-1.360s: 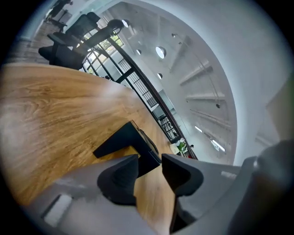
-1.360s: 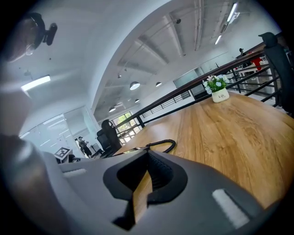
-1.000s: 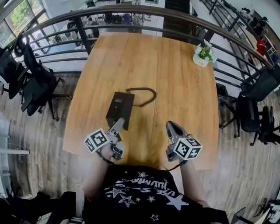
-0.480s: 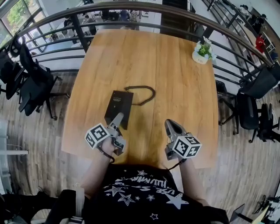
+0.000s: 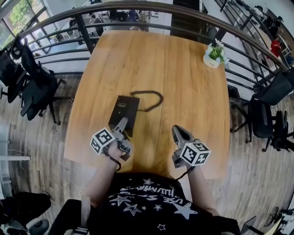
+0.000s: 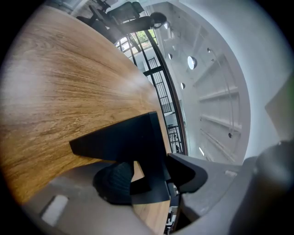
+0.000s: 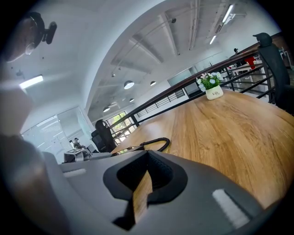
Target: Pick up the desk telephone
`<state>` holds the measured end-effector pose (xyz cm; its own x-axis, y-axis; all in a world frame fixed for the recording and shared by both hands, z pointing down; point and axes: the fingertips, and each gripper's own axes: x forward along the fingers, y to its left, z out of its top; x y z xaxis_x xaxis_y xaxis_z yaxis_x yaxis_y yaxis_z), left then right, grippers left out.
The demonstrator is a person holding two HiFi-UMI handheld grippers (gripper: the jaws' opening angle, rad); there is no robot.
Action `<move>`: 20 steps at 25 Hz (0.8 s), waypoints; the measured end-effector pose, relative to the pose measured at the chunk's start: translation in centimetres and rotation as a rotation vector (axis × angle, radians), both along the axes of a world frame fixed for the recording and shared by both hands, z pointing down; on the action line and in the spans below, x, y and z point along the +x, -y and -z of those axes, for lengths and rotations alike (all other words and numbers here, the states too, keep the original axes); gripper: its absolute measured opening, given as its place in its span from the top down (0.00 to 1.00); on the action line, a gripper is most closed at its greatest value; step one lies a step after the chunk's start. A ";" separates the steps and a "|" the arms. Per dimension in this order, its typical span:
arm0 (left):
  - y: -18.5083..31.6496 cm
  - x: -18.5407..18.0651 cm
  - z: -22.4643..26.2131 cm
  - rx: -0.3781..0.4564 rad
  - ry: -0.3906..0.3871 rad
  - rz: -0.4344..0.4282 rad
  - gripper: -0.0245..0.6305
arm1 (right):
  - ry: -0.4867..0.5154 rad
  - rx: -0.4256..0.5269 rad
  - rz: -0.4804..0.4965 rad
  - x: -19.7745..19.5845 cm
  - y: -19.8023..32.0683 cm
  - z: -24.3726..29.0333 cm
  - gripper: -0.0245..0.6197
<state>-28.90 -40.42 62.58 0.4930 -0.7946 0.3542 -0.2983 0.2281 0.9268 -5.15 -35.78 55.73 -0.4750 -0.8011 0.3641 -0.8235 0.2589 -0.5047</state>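
The black desk telephone (image 5: 124, 108) lies flat on the wooden table (image 5: 183, 82), with its coiled cord (image 5: 149, 98) looping off to the right. My left gripper (image 5: 122, 122) reaches its near edge. In the left gripper view that black edge (image 6: 124, 137) stands between the two pads (image 6: 115, 181). The left gripper (image 6: 151, 176) has its jaws closing, and a sliver of table still shows beside one pad. My right gripper (image 5: 177, 130) hovers over bare wood right of the phone, shut and empty (image 7: 147, 153). The cord (image 7: 156, 143) shows ahead of it.
A small potted plant (image 5: 214, 55) stands at the table's far right corner. A curved metal railing (image 5: 138, 9) runs behind the table. Black office chairs sit on the floor at the left (image 5: 36, 87) and right (image 5: 271, 105).
My left gripper has dropped slightly and edged onto the phone's near edge. The right gripper has stayed where it was.
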 end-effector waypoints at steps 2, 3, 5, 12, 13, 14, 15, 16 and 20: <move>0.0 -0.1 0.0 0.001 -0.004 0.013 0.63 | -0.001 0.003 0.006 0.0 0.0 0.0 0.96; 0.0 -0.1 0.1 0.001 -0.006 0.015 0.63 | -0.002 0.004 0.008 0.1 0.1 0.0 0.96; -0.1 0.0 0.1 -0.001 -0.018 0.019 0.63 | -0.003 0.003 0.011 0.4 0.1 -0.1 0.96; 0.0 0.0 -0.2 -0.018 -0.063 0.047 0.65 | 0.002 0.007 0.025 0.2 0.5 -0.3 0.96; -0.1 0.0 -0.2 -0.021 -0.071 0.051 0.66 | 0.003 0.009 0.028 0.2 0.5 -0.2 0.96; -0.1 0.1 -0.1 -0.026 -0.077 0.052 0.66 | 0.003 0.010 0.031 0.2 0.5 -0.2 0.96; -0.1 0.1 -0.1 -0.029 -0.081 0.053 0.66 | 0.003 0.010 0.032 0.2 0.4 -0.1 0.96; -0.1 0.1 0.0 -0.028 -0.084 0.054 0.66 | 0.003 0.011 0.031 0.2 0.4 0.0 0.96; 0.2 -0.7 0.7 -0.005 -0.095 0.060 0.67 | 0.005 0.016 0.020 0.6 0.2 0.3 0.96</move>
